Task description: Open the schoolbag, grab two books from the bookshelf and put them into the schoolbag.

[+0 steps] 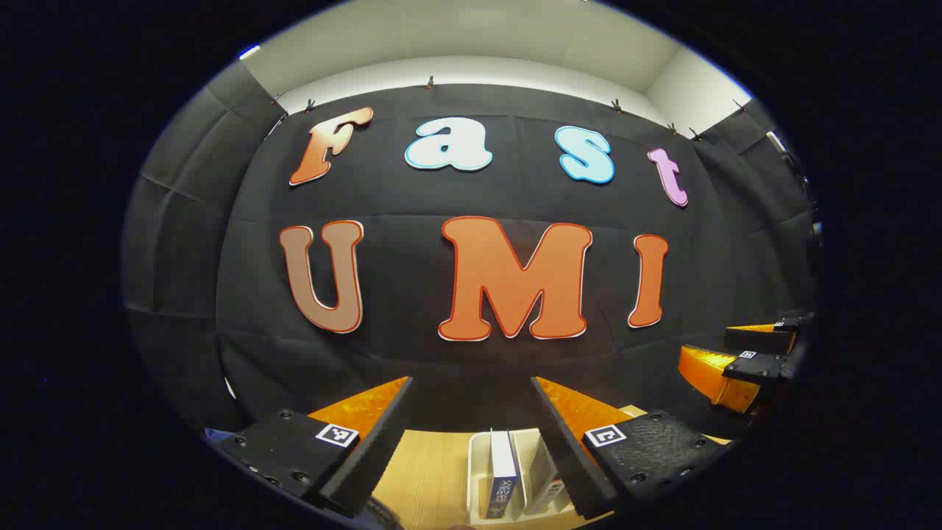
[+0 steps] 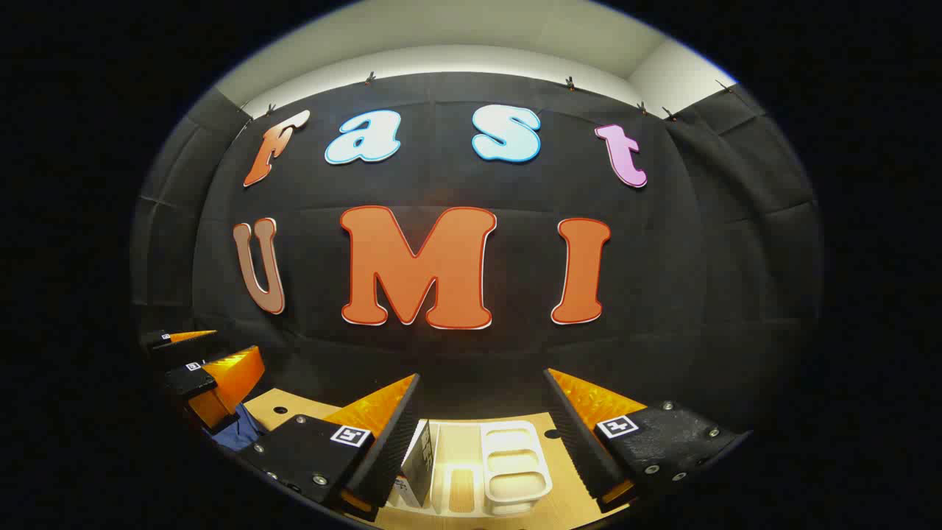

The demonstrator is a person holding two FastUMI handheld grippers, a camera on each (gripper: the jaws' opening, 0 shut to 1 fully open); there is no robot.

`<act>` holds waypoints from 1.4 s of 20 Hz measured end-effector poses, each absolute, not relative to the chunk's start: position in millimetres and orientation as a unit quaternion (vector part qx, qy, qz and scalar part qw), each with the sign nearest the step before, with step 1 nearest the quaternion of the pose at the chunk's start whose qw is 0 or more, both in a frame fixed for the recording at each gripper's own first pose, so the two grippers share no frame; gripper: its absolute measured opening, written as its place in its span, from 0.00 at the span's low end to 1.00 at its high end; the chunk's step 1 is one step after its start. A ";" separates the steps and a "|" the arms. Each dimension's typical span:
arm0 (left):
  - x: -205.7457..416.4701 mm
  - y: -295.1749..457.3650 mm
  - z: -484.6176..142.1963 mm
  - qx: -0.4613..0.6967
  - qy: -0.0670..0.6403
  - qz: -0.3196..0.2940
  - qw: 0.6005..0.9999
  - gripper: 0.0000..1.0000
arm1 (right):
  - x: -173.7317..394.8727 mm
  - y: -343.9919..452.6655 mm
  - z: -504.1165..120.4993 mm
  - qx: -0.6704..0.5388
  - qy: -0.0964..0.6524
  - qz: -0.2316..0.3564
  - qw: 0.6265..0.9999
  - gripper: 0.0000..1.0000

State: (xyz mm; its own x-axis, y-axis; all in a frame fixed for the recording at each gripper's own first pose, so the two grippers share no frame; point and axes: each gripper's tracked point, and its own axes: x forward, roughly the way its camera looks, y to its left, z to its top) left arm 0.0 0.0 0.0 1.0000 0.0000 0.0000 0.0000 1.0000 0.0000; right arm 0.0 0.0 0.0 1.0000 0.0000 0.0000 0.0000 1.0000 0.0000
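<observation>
I am in a recording booth, not a lived-in room: black cloth is clipped up as walls on three sides under a plain white ceiling. Below me stand a pale wooden table and a white bookshelf holding books.

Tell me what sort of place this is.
Most likely a recording booth set up for a study-desk chore: black cloth wall clipped up as a backdrop, a wooden table, and a white bookshelf holding books, with both grippers open above it.
</observation>
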 end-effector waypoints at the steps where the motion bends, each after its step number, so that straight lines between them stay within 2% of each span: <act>1: 0.1 2.7 -0.5 -0.005 0.003 -0.003 1.000 0.95 | -0.7 3.2 -0.9 0.000 0.003 0.004 1.000 0.95; 3: -3.0 -3.2 -0.9 -0.024 0.003 -0.018 1.000 0.96 | 0.7 9.5 -2.1 -0.004 0.003 0.012 1.000 0.96; 28: -21.6 18.7 -6.9 -0.017 0.018 0.004 1.000 0.96 | -5.9 35.0 -3.3 -0.025 0.009 0.033 0.999 0.95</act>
